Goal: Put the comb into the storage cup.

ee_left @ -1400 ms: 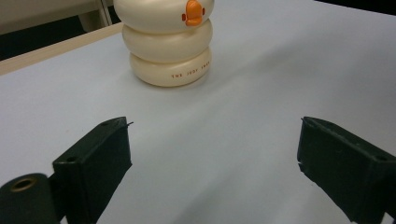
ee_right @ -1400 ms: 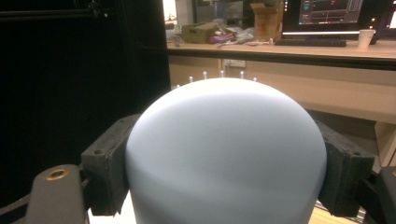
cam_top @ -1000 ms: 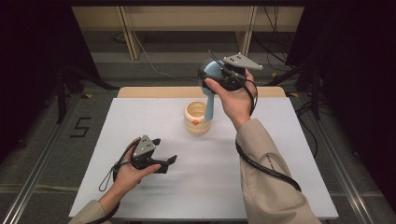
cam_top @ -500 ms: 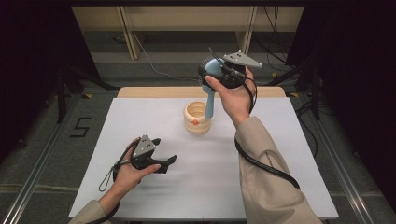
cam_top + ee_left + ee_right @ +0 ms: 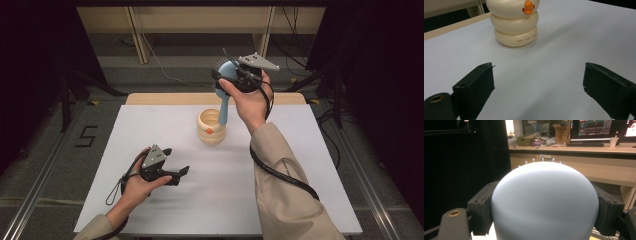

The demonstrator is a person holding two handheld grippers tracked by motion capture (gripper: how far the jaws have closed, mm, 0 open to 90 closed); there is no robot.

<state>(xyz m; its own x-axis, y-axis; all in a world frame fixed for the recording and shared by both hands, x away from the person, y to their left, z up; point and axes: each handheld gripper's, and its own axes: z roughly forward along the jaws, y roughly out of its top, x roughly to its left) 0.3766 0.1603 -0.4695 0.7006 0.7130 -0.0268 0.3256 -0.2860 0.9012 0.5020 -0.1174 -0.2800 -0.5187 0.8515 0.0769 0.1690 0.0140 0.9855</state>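
Note:
My right gripper (image 5: 223,80) is raised above the far middle of the white table (image 5: 150,130) and is shut on the round head of a light blue hairbrush (image 5: 223,107). The brush handle hangs down toward a cream cup (image 5: 211,128) made of stacked rings with an orange beak. In the right gripper view the blue brush head (image 5: 545,202) is pinched between both pads of my right gripper (image 5: 545,208), white bristle tips showing over its top. My left gripper (image 5: 181,173) rests on the table at the front left, open. The cup (image 5: 515,25) stands beyond the open left gripper (image 5: 537,87).
A wooden strip (image 5: 165,98) runs along the table's far edge, with a shelf frame (image 5: 200,25) and cables on the floor behind it. A desk with monitors (image 5: 596,127) and boxes appears in the right gripper view.

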